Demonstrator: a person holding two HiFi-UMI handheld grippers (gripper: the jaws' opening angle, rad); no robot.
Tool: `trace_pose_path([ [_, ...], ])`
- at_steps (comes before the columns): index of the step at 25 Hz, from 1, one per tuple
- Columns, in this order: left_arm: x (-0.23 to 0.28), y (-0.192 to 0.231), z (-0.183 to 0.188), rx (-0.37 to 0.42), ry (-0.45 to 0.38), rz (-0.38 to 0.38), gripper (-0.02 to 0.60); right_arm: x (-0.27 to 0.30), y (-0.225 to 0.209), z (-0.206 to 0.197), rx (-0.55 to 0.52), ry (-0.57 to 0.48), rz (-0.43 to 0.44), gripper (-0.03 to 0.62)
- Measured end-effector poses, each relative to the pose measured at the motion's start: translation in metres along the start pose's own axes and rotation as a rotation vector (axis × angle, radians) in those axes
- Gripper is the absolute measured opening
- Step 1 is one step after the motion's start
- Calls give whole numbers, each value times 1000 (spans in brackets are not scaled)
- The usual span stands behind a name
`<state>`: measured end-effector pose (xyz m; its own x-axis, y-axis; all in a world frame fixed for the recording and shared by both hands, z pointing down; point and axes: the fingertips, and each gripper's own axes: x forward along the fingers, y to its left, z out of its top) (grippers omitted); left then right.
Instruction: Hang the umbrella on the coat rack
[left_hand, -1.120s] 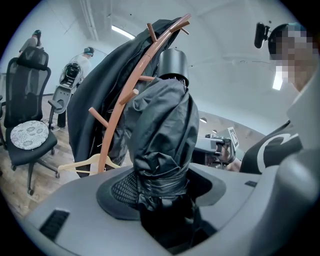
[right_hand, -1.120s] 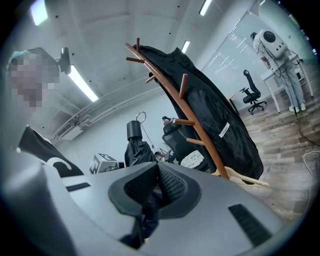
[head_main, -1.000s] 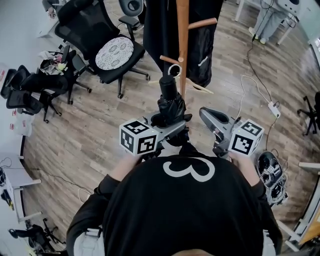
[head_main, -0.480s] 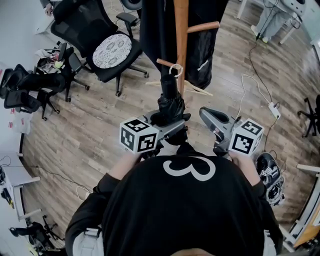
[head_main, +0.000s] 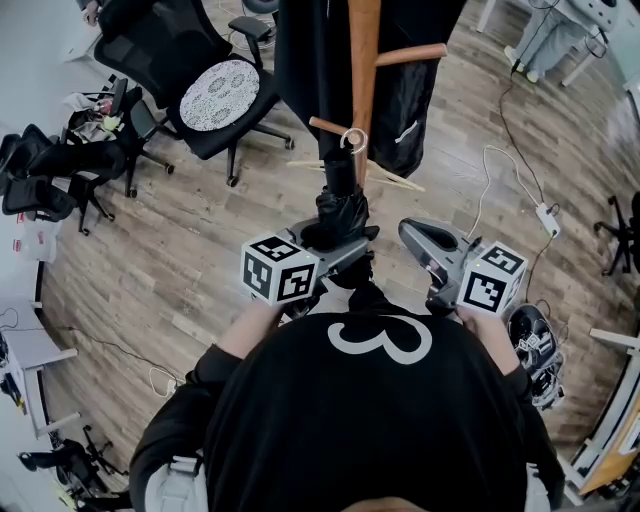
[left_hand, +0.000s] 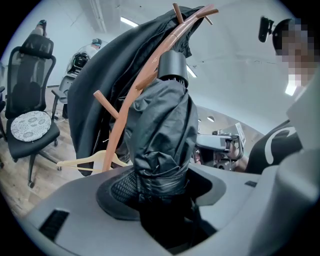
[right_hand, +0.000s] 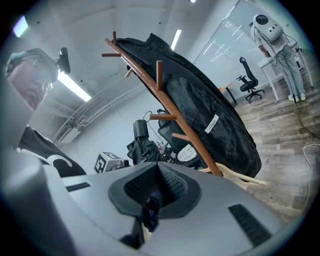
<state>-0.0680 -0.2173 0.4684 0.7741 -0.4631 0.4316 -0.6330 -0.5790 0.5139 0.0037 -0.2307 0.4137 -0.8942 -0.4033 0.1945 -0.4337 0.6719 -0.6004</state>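
While left gripper (head_main: 343, 246) clamps the umbrella (head_main: 340, 208) upright, strap ring (head_main: 352, 139) beside a coat rack (head_main: 363, 60) peg (head_main: 328, 126) | right gripper (head_main: 421, 236) pinched together, idle | risk: ring misses peg, umbrella falls on release

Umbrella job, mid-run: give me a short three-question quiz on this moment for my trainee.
1. Which gripper clamps the folded umbrella? A) left gripper B) right gripper C) both
2. True or false: a black coat hangs on the coat rack.
3. Fill in: in the head view, the office chair stands ____ of the rack.
Key: 1 A; 2 true; 3 left.
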Motion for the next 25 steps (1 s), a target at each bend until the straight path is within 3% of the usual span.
trace_pose_path([
  [25,34,39,4,-25,41,45,273,-12,-36,4,31,4,-80,26],
])
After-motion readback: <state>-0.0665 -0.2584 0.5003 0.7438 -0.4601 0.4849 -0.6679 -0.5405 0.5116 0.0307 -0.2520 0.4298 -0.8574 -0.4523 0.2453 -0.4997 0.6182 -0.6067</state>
